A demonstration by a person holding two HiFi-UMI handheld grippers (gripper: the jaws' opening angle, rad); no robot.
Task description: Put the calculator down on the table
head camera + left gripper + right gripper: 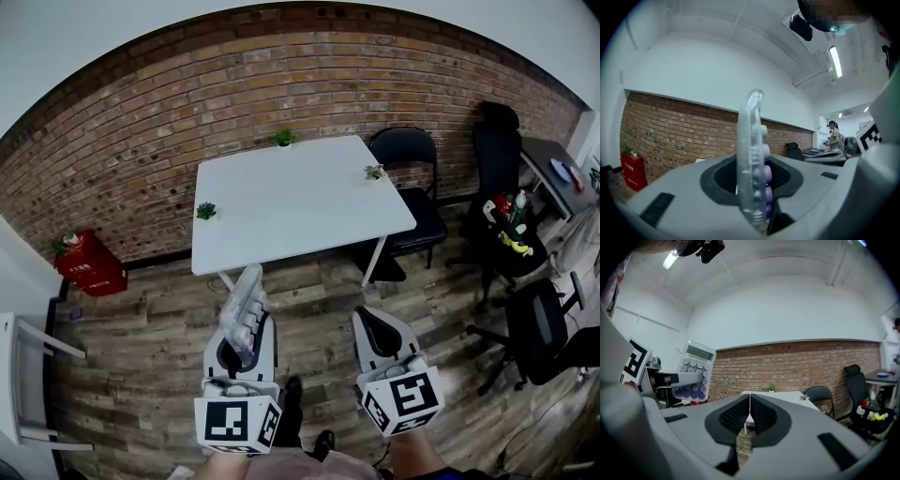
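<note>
The left claw (247,330) pinches the calculator (247,298) by its lower end, both pads pressed against its flat faces. The calculator is a clear-cased one with round white and purple keys and a display near its top; it stands nearly upright out of the claw, tilted a little toward the desk (300,202). It is in the air above the wooden floor (141,356), short of the desk's near edge and not touching the desk. In the left gripper view it shows edge-on, with the keys facing right.

The right claw (377,323) is just beside the left one, also over the floor and short of the near edge. Its jaws are pressed together with nothing between them, as the right gripper view shows.

The white desk stands in front of a brick wall (281,84). On it are three small green plants: one (284,138) at the far edge, one (375,172) at the right edge near the far right corner, and one (206,211) at the left edge close to the near left corner. A black folding chair (417,187) stands at the desk's right edge, and a red box (89,264) sits on the floor by the wall, well apart from the left edge
</note>
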